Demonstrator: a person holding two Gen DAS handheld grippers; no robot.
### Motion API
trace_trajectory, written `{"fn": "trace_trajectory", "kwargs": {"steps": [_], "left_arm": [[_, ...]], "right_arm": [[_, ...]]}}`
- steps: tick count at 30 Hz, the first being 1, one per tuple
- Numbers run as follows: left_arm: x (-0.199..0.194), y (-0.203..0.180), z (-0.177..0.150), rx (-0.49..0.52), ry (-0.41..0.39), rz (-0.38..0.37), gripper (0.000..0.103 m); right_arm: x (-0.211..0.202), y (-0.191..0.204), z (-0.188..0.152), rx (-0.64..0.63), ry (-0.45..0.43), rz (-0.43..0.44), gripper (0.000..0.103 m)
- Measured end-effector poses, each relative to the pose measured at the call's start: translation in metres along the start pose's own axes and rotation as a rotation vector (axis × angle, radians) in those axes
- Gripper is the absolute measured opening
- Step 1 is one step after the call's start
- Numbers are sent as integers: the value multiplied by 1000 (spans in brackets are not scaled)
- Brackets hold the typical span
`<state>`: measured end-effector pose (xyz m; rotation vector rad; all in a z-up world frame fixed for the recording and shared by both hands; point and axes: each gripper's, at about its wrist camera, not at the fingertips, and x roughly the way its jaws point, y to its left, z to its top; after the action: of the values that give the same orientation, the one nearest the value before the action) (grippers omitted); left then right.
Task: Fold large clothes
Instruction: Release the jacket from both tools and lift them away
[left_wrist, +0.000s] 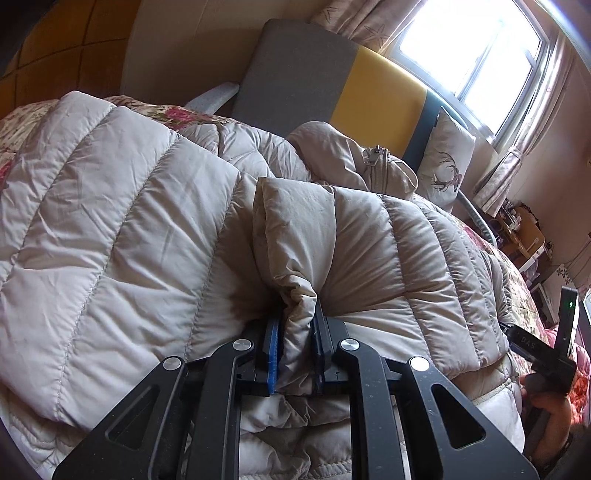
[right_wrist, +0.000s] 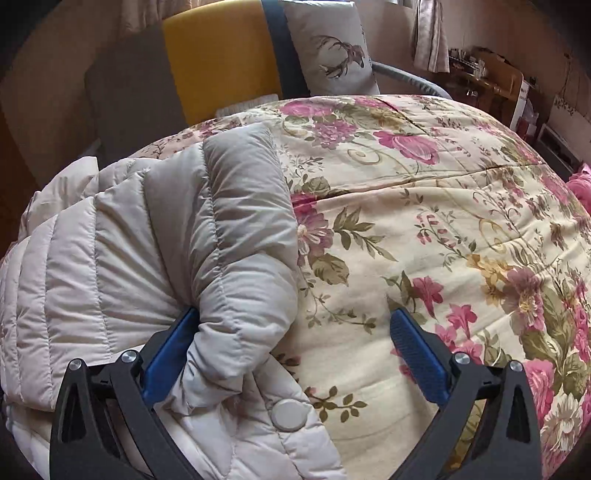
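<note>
A large beige quilted down jacket (left_wrist: 122, 221) lies on a bed, partly folded over itself. My left gripper (left_wrist: 297, 332) is shut on a bunched fold of the jacket between its blue pads. In the right wrist view the jacket (right_wrist: 147, 240) fills the left side, with a round snap button (right_wrist: 290, 415) near the bottom. My right gripper (right_wrist: 291, 332) is open wide; the jacket's edge lies between its fingers, against the left blue pad (right_wrist: 166, 354), and the right pad (right_wrist: 417, 354) stands over the bedspread. The right gripper's body also shows in the left wrist view (left_wrist: 546, 354).
A floral bedspread (right_wrist: 424, 221) covers the bed. A yellow and grey headboard (left_wrist: 373, 96) and a deer-print pillow (left_wrist: 443, 162) stand at the far end. A window with curtains (left_wrist: 472, 48) is behind. A cluttered desk (right_wrist: 487, 85) is at the far right.
</note>
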<state>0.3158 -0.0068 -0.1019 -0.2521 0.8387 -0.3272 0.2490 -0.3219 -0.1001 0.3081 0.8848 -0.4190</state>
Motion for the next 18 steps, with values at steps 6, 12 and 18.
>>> {"fn": "trace_trajectory", "kwargs": {"steps": [6,12,18], "left_arm": [[-39,-8,5,23,8,0,61],[-114,15,-15,-26,-98,-106,91],[-173,73,-47,-124,-101,-123,91]], "right_arm": [[-47,-35,-3,126,-30,151,101],[-95,-81,-34,111,-9,401,100],[-124,-122,-79,50,22,549,75]]}}
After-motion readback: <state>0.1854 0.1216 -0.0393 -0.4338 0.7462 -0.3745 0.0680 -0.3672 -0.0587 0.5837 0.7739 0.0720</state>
